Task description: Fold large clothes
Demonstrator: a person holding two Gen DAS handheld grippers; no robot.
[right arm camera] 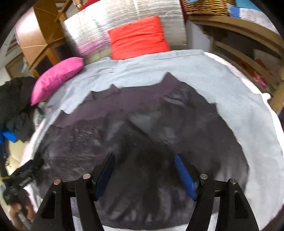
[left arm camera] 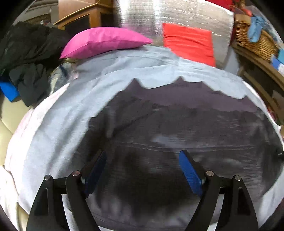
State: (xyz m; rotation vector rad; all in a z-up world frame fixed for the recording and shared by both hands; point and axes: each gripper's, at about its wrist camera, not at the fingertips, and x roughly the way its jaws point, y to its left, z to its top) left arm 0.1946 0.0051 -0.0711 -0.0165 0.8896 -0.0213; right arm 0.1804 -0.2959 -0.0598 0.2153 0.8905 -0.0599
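A large dark grey garment (left arm camera: 177,124) lies spread flat on a light blue sheet (left arm camera: 58,124) that covers the bed. Its far edge shows a few small peaks. My left gripper (left arm camera: 142,153) hovers open over the garment's near part, with only flat cloth seen between its blue pads (left arm camera: 190,172). In the right wrist view the same garment (right arm camera: 124,124) fills the middle. My right gripper (right arm camera: 144,156) is open above it, and nothing is pinched. At the lower left edge of that view, a hand (right arm camera: 18,208) holds the left gripper's handle.
A pink cushion (left arm camera: 103,41) and a red cushion (left arm camera: 188,42) lean against a silver padded panel (left arm camera: 191,16) at the bed's far end. Dark clothes (left arm camera: 26,53) are piled at the left. A wicker basket (left arm camera: 253,40) sits on wooden shelves (right arm camera: 248,53) at the right.
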